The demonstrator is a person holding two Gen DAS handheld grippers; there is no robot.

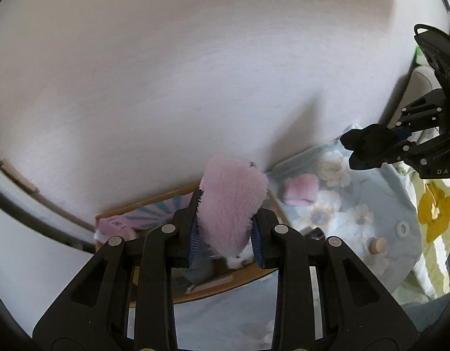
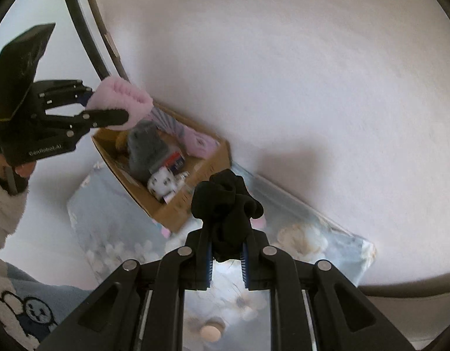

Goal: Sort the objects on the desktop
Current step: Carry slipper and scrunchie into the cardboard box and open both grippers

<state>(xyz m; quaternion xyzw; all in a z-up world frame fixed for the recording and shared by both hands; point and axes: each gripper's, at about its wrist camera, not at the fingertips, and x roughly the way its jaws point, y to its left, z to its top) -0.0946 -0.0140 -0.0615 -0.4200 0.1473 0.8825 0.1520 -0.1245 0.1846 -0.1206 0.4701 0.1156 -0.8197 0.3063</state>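
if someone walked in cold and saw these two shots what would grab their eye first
First, the fluffy pink cloth clamped in the left tool, held up in front of the pale wall. Next, the bunched black fabric pinched in the right tool, above the floral cloth. Between them sits an open cardboard box against the wall, holding a grey plush item and other small things.
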